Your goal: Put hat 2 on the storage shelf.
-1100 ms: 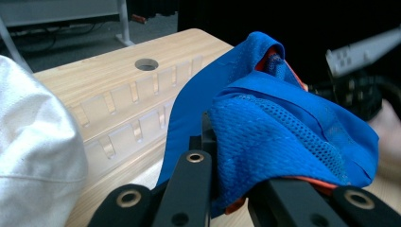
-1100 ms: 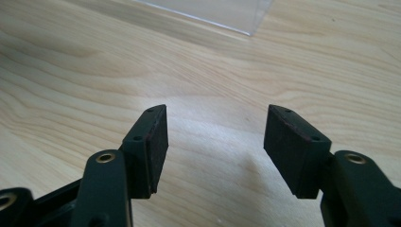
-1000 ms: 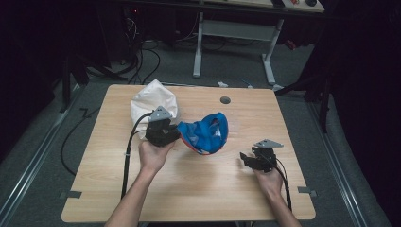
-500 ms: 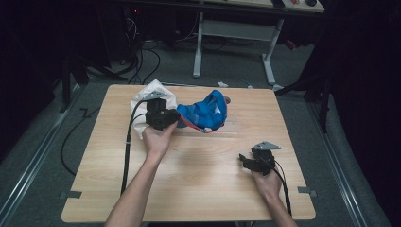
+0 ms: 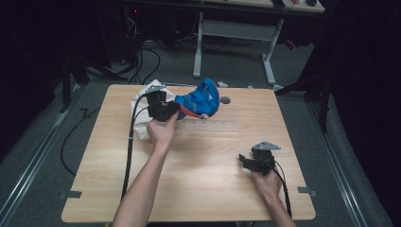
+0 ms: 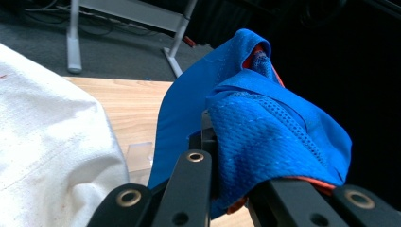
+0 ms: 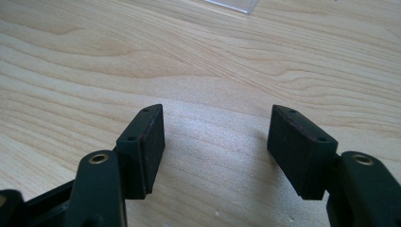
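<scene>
**High view: two hand-held grippers at a wooden table, one carrying blue cloth**

High view. A light wooden table [image 5: 198, 189] stands on a dark floor, with the person's forearms entering from the bottom edge. The left gripper [image 5: 163, 109] is at the far left part of the tabletop, and a blue mesh garment [image 5: 198, 100] with orange trim bunches from its tip toward the far edge. A white cloth [image 5: 142, 113] lies just beside and partly under this gripper. A clear flat plastic strip [image 5: 208, 126] rests on the wood near the garment. The right gripper [image 5: 250, 163] sits low over the near right part of the table, well apart from the cloth items; its grey three-cornered plate [image 5: 265, 145] shows on top. A round dark hole [image 5: 225, 100] marks the tabletop near the far edge.

Left gripper view. The jaws are closed onto a fold of the blue mesh garment [image 6: 265, 127], which drapes over them and hides the pads. The white cloth [image 6: 47, 156] is at the left, with table wood between the two fabrics.

Right gripper view. The jaws stand wide apart with bare wood grain between the pads [image 7: 302, 151], and nothing is gripped. A corner of the clear plastic strip [image 7: 231, 4] shows at the top edge.
</scene>
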